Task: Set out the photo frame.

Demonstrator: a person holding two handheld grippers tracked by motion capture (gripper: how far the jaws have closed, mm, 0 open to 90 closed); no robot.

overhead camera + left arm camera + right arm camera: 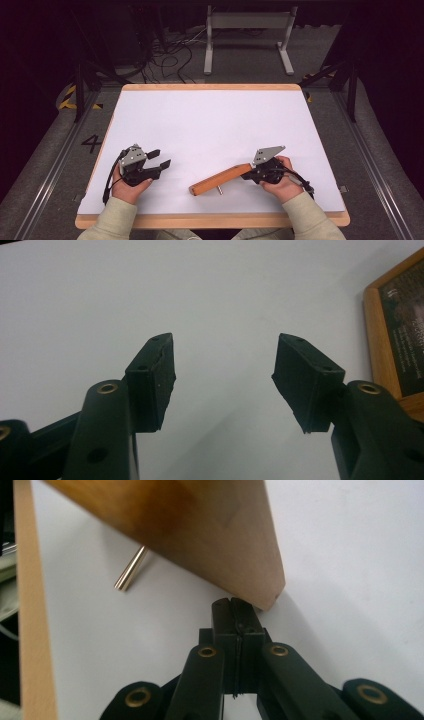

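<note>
A brown wooden bar (pixel 220 179) lies slanted on the white table top (pixel 210 125), near the front. A thin metal pin (pixel 219 190) sticks out of its side near the far end. My right gripper (pixel 251 172) is at the bar's right end. In the right gripper view its jaws are pressed flat together with nothing between them, and the gripper (pixel 234 605) sits right against the bar's (pixel 200 525) lower corner, with the brass pin (pixel 131 570) beyond. My left gripper (pixel 161 157) rests at the front left, open and holding nothing (pixel 225 357).
The white sheet is framed by a wooden table edge (pixel 210 219), which also runs along the side in the right gripper view (pixel 32 630). A table corner (pixel 375 340) lies to the right of my left gripper. A metal stand (pixel 247 37) and cables are on the floor beyond.
</note>
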